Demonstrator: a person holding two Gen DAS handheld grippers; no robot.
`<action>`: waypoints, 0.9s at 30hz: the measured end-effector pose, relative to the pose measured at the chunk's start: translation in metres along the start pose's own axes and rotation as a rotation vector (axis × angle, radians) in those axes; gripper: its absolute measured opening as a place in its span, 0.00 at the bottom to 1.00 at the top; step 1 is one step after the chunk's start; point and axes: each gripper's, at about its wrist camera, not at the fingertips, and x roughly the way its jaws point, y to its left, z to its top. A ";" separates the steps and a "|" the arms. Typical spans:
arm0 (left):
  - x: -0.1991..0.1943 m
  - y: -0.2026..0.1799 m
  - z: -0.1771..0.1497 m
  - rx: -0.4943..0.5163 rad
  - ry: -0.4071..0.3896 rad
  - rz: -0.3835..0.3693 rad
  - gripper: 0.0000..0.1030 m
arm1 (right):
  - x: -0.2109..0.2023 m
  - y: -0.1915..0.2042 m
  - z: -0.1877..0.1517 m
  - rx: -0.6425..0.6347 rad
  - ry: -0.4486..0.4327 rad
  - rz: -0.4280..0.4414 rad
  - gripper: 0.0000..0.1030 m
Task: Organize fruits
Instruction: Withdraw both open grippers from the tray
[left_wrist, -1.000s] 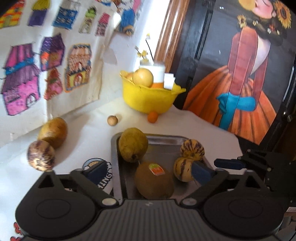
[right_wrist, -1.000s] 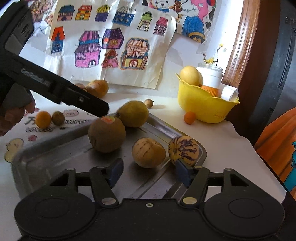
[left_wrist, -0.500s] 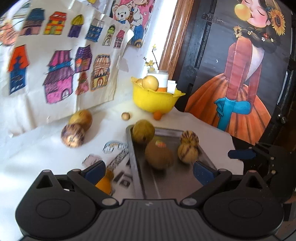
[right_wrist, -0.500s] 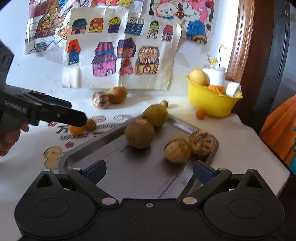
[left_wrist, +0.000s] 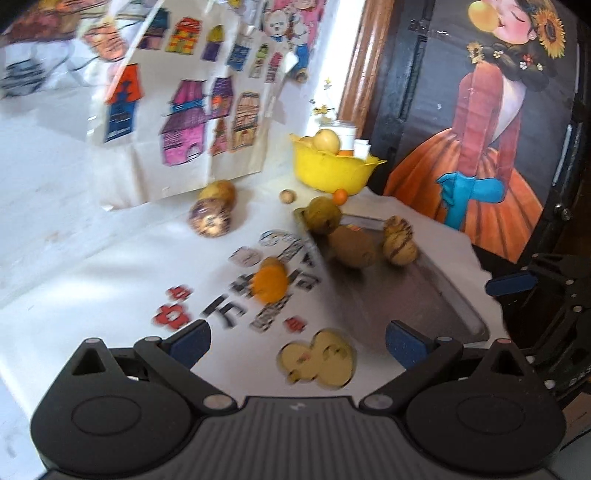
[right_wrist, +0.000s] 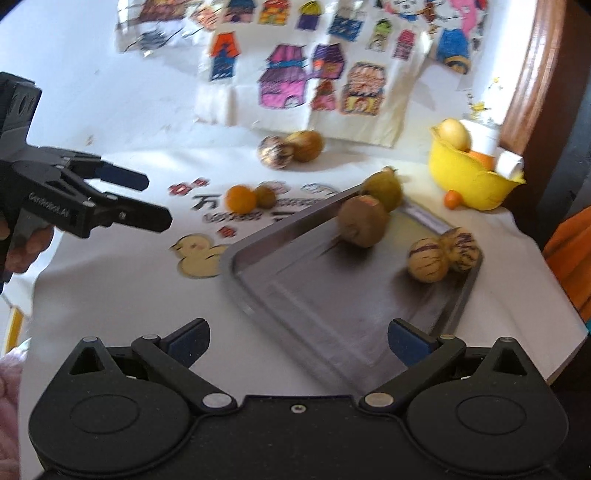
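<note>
Step in hand: both tongs stood back from the metal tray (right_wrist: 369, 332), between placements as judged; no fruit was being carried.
Right tongs (right_wrist: 298, 341): jaws had just been opening and stood spread wide, nothing between them, poised over the near end of the tray.
Left tongs (left_wrist: 297, 341): spread wide and empty, over the white desk (left_wrist: 92, 288) left of the tray; seen also from the right wrist view (right_wrist: 147, 199), held in a hand (right_wrist: 26, 247).
Fruit on tray: a brown kiwi (right_wrist: 364, 220), a green pear (right_wrist: 384, 190) at the far corner, and two striped pepino melons (right_wrist: 428, 260) touching each other at the right rim.
Fruit off tray: a small orange (right_wrist: 241, 199) touching a small brownish fruit (right_wrist: 265, 195) on the desk left of the tray; a mottled round fruit (right_wrist: 275, 151) and a yellow-brown one (right_wrist: 306, 146) near the drawings on the wall; a tiny orange (right_wrist: 453, 199) against the yellow bowl (right_wrist: 465, 184).
Progress: part done, judged; the tray held four pieces and several lay loose.
Next move calls for: likely the left tongs reaching the small orange pair, the nearest loose fruit, closing on one piece without knocking its neighbour.
Caution: round fruit would roll if nudged; both views were blurred.
</note>
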 end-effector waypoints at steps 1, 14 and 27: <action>-0.003 0.003 -0.003 -0.006 0.004 0.008 1.00 | 0.001 0.004 0.000 -0.010 0.010 0.012 0.99; -0.021 0.039 -0.018 -0.036 0.072 0.084 1.00 | 0.012 0.067 0.017 -0.215 0.058 0.180 0.99; -0.020 0.062 -0.018 -0.057 0.082 0.111 1.00 | 0.034 0.088 0.047 -0.369 0.075 0.226 0.99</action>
